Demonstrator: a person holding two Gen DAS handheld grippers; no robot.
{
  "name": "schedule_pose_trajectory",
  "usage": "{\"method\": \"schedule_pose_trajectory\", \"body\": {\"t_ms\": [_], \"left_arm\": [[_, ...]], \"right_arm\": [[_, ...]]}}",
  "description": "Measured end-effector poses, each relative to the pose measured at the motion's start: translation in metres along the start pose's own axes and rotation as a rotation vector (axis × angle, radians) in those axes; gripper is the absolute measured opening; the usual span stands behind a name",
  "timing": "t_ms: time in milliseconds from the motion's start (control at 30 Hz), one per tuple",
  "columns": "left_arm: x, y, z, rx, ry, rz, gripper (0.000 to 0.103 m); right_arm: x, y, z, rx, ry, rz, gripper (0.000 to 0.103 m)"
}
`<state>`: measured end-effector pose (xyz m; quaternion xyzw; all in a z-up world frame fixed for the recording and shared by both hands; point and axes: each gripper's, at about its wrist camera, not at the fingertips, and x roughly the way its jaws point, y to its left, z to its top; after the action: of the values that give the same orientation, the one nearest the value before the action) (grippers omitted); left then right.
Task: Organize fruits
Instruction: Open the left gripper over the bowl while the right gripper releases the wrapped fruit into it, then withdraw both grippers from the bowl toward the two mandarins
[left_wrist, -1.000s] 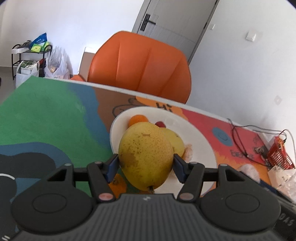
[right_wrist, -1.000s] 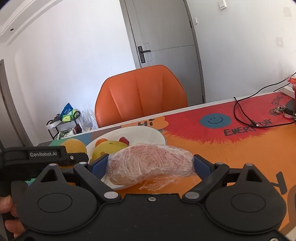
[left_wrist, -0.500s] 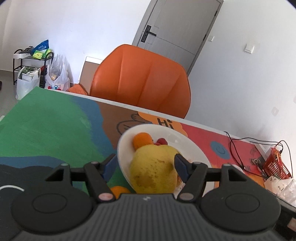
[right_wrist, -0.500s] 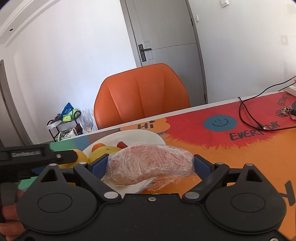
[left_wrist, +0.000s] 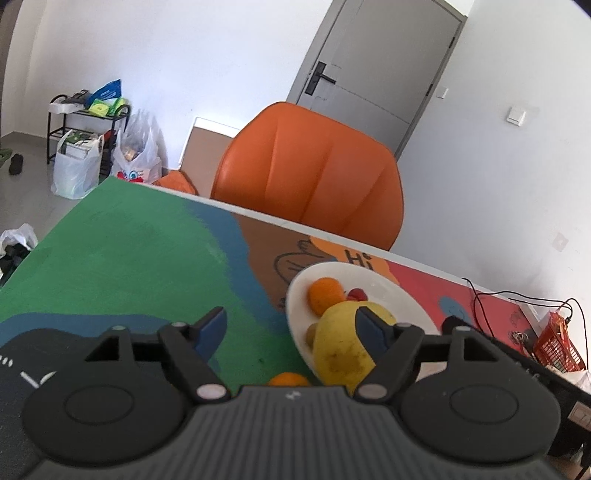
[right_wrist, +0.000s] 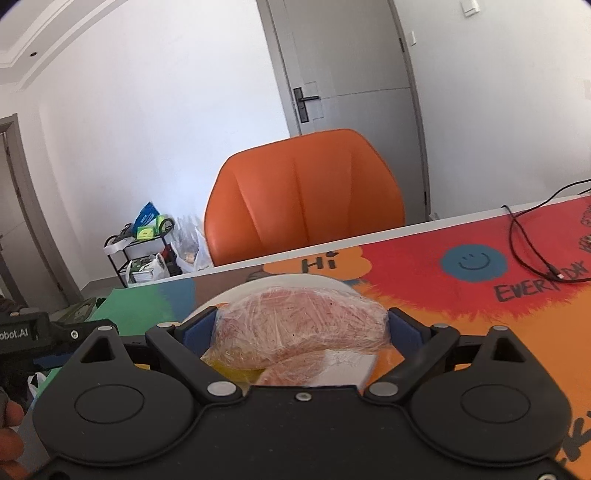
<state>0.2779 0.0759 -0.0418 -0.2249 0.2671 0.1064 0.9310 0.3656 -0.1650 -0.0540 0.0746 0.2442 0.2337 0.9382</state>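
A white plate (left_wrist: 400, 295) holds a yellow pear (left_wrist: 338, 350), a small orange (left_wrist: 324, 291) and a red fruit (left_wrist: 357, 294). My left gripper (left_wrist: 291, 321) is off to the plate's left, its jaws opening with nothing between them; the pear lies behind its right finger (left_wrist: 369, 328). Another orange (left_wrist: 288, 378) rests on the mat by the plate's near rim. My right gripper (right_wrist: 302, 326) holds a plastic-wrapped pinkish fruit (right_wrist: 301, 325) over the plate (right_wrist: 351, 369). Its jaws are opening, and the fruit still spans from pad to pad.
An orange chair (right_wrist: 303, 199) stands behind the table's far edge, before a grey door (right_wrist: 347, 66). A black cable (right_wrist: 532, 254) trails over the red mat at right. A red basket (left_wrist: 557, 343) sits at the far right. The left gripper's body (right_wrist: 37, 332) and a hand (right_wrist: 9, 424) show at left.
The left gripper let go of the pear, opened wide and drew back to the left; the pear now lies on the plate. The right gripper carried the wrapped fruit over the plate.
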Motion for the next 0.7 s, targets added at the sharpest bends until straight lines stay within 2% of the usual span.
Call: {"method": "schedule_pose_trajectory", "body": {"t_ms": [300,700], "left_arm": [[-0.016,0.018,-0.010,-0.054,0.004,-0.001,0.090],[-0.040,0.024,-0.025,-0.059,0.020,-0.027,0.091]], "right_arm": [[-0.021,-0.001,-0.009,0.044,0.007,-0.001,0.102],[-0.061,0.002,-0.031,0.121,-0.001,0.023,0.103]]}}
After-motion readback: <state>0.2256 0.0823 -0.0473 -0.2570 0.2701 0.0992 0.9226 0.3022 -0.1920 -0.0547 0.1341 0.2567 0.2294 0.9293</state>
